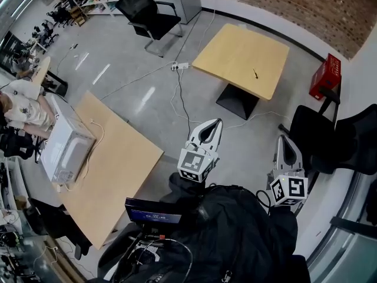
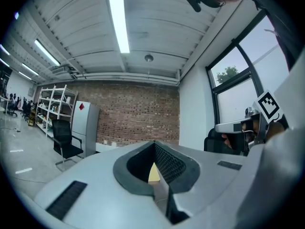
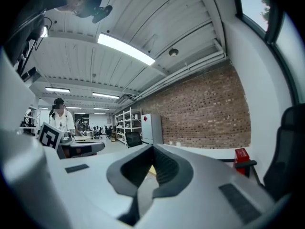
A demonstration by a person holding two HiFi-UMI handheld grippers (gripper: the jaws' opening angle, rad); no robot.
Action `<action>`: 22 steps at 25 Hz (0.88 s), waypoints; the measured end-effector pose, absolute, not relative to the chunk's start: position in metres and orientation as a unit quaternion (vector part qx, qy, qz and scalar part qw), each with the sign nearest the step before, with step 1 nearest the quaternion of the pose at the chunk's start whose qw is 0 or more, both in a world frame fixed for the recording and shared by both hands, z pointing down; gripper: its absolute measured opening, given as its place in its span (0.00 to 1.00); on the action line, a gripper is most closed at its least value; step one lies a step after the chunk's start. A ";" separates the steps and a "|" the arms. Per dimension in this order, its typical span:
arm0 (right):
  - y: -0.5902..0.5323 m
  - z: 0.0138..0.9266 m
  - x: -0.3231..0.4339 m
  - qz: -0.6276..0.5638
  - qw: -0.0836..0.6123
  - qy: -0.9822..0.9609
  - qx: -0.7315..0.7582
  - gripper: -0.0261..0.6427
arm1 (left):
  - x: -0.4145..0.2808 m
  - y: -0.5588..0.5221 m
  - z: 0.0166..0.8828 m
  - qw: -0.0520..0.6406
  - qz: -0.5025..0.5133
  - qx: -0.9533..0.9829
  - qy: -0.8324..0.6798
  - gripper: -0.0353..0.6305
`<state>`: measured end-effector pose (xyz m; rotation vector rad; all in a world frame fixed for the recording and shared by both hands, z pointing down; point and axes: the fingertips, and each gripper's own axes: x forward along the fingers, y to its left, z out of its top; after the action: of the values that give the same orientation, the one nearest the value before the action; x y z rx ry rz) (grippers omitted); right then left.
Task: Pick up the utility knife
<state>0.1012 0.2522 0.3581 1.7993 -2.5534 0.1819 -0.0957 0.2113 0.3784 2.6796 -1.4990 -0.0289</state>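
Well apart from the wooden table (image 1: 235,52) bearing what looks like the utility knife (image 1: 255,73), holding left gripper (image 1: 217,123) and right gripper (image 1: 283,139) closed on nothing, not yet reaching or grasping.

Head: high, steeply down on floor (image 1: 118,69) and far table (image 1: 241,55).
Gripper views: low, level, facing brick wall (image 2: 138,113).
Shared: brick wall, table.

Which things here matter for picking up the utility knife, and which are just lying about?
For the job: the small dark item, likely the utility knife, on the square table; left gripper and right gripper, both with jaws shut and empty.

Lying about: white appliance, red crate, black chair, power strip.
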 end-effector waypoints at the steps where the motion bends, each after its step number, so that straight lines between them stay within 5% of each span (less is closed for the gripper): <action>1: 0.253 0.359 0.099 0.059 0.007 -0.815 0.576 0.04 | -0.098 0.212 0.379 0.036 -0.009 0.873 -0.487 0.05; 22: 0.270 0.389 0.052 0.086 0.031 -0.804 0.588 0.04 | -0.133 0.231 0.410 0.067 0.005 0.880 -0.470 0.05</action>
<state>0.0522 0.2702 0.3894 1.8099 -2.4768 0.2658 -0.1326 0.2305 0.4097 2.6518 -1.4177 0.0156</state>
